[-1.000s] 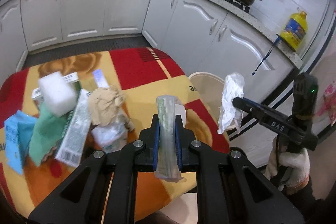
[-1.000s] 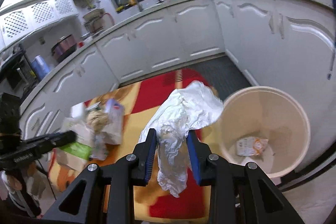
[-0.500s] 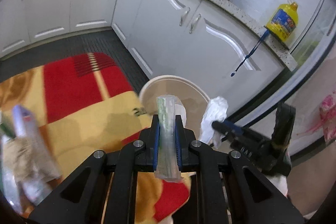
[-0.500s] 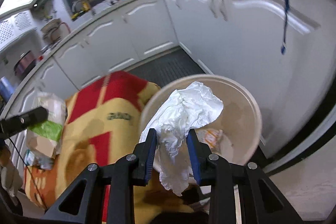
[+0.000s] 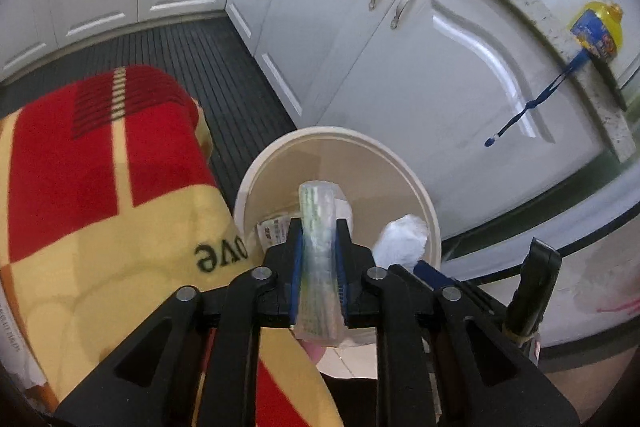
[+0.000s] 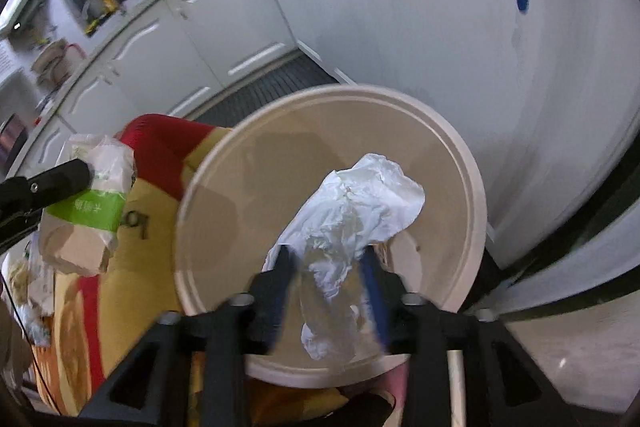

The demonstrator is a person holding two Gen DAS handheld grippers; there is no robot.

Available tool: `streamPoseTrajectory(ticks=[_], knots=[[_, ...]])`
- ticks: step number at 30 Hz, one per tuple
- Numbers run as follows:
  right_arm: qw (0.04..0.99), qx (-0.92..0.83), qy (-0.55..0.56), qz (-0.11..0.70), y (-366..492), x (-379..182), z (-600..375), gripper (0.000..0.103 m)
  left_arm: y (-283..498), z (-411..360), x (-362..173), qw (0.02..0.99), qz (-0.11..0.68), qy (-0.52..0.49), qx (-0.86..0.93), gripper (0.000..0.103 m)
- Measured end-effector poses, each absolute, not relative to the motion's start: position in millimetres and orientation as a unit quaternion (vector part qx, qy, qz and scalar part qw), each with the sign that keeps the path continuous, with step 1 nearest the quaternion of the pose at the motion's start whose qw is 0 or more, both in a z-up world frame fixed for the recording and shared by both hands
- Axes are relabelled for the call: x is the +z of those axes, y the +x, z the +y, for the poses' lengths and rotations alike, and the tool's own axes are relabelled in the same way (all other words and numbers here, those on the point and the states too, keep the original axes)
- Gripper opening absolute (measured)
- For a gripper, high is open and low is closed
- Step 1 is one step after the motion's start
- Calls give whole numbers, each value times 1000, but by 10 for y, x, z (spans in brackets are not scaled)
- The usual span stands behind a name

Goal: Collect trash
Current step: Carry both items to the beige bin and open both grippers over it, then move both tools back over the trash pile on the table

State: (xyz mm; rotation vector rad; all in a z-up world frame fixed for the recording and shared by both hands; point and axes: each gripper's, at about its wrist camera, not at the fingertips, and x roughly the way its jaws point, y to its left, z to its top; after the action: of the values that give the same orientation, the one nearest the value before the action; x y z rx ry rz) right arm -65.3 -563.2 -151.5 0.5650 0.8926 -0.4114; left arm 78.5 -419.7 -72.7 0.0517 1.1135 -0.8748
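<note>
My left gripper (image 5: 319, 247) is shut on a clear plastic wrapper with green print (image 5: 318, 259), held over the near rim of the cream waste bin (image 5: 400, 163). The wrapper also shows in the right wrist view (image 6: 92, 211). My right gripper (image 6: 328, 263) is over the bin (image 6: 472, 171), its jaws spread and blurred, with the crumpled white tissue (image 6: 356, 211) loose between them. The tissue also shows in the left wrist view (image 5: 402, 239). A printed packet (image 5: 274, 229) lies inside the bin.
A red and yellow blanket (image 5: 100, 207) covers the table left of the bin. More trash lies at the table's left edge (image 6: 28, 291). White cabinets (image 5: 400, 47) stand close behind the bin, with a blue cord (image 5: 532, 103) hanging down.
Both grippers moved from the table to over the bin. My right gripper's jaws have spread apart around the tissue. My left gripper stays shut on the wrapper.
</note>
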Motion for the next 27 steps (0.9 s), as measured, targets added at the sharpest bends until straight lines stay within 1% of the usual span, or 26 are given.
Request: streamPoseTrajectory(ticks=[2,3,4,10,13,14,17,22,27], knots=[[842,-199,275,419,-693,-1517,-5631,49,767,-4190,-752,759,510,19,-404,45],[842,-198,279,417,-728,-1509,-5631,49,755,-4177,-766,758,511,18,-406,49],[842,-196,284,414,-758,-1493,-5626,49,744,-4164,-766,756,511,19,-408,51],[850,-192,274,406,-873,-1362,-5476,49,612,-3984,-654,765,500,35,-404,51],[857,-186,268,398,-882,-1254,-5389,50,501,-3806,-530,792,465,51,-393,51],[861,-186,262,395,-883,-1222,-5361,51,469,-3717,-499,800,455,50,-388,51],[869,-185,246,388,-870,-1118,-5212,62,438,-3559,-465,808,447,54,-380,51],[879,-182,215,385,-829,-939,-5001,63,423,-3237,-367,835,421,49,-350,51],[886,-180,210,374,-808,-802,-4846,65,397,-3018,-284,849,406,51,-334,51]])
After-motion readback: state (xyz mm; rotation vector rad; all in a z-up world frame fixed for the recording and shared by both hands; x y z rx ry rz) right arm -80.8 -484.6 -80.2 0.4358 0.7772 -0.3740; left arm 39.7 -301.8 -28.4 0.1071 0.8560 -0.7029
